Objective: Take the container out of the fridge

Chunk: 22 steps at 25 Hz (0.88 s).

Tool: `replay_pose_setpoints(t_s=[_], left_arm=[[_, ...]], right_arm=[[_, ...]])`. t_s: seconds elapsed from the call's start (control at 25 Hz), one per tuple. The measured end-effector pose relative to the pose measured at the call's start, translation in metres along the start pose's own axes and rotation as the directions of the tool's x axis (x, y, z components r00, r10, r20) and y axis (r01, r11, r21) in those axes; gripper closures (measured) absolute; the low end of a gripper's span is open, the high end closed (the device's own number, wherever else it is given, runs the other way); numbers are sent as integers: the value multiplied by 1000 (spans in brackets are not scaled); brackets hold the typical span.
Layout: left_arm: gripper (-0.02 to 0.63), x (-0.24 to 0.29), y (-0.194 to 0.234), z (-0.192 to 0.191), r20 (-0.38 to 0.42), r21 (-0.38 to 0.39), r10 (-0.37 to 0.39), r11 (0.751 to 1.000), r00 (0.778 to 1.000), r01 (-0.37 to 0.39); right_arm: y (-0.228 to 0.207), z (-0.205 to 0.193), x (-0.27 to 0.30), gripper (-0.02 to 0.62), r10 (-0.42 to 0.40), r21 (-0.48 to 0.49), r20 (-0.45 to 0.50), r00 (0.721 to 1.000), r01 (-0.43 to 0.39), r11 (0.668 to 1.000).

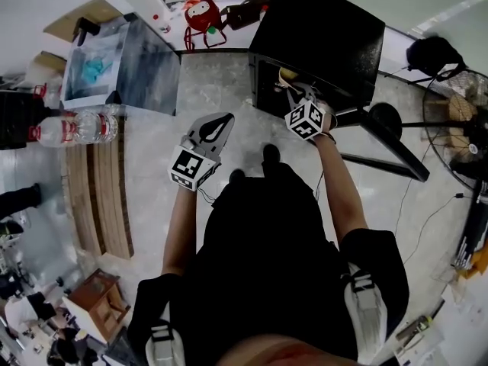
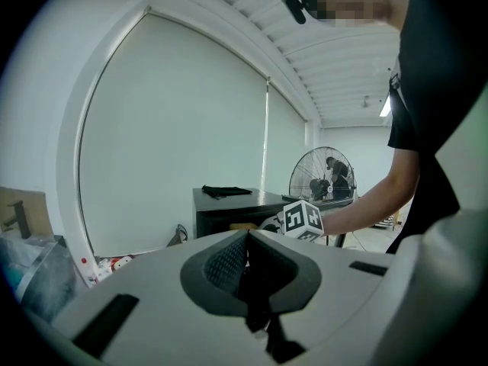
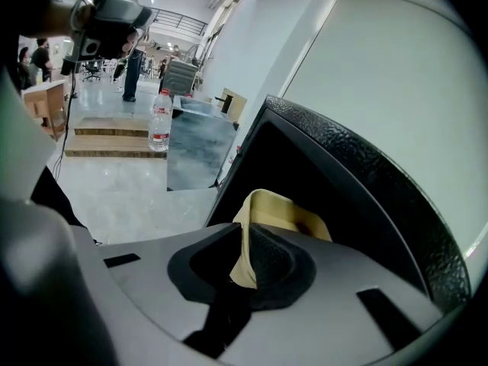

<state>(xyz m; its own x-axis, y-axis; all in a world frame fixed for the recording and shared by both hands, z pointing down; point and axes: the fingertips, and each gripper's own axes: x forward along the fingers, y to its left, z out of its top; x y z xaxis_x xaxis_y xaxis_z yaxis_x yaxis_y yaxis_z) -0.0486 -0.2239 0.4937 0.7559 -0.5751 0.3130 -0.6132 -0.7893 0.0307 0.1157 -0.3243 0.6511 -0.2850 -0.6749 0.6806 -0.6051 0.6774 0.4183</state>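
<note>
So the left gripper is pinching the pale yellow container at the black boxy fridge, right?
No, the right gripper pinches the rim of the pale yellow container at the black boxy fridge; the right gripper view shows it. The left gripper is shut on nothing.

container (image 3: 284, 212) half hidden, fan (image 1: 456, 124) cut off

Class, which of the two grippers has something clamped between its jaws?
The right gripper: its jaws pinch the rim of the pale yellow container; the left gripper is shut on nothing.
</note>
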Motion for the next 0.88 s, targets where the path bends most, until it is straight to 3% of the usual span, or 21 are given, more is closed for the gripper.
replay_pose_setpoints(t_s=[0.88], left_arm=[[588,-76,-29,-14,29,21,-87,996,996,86]], right_arm=[[74,10,-59,565,-64,57,-34,997,66,996]])
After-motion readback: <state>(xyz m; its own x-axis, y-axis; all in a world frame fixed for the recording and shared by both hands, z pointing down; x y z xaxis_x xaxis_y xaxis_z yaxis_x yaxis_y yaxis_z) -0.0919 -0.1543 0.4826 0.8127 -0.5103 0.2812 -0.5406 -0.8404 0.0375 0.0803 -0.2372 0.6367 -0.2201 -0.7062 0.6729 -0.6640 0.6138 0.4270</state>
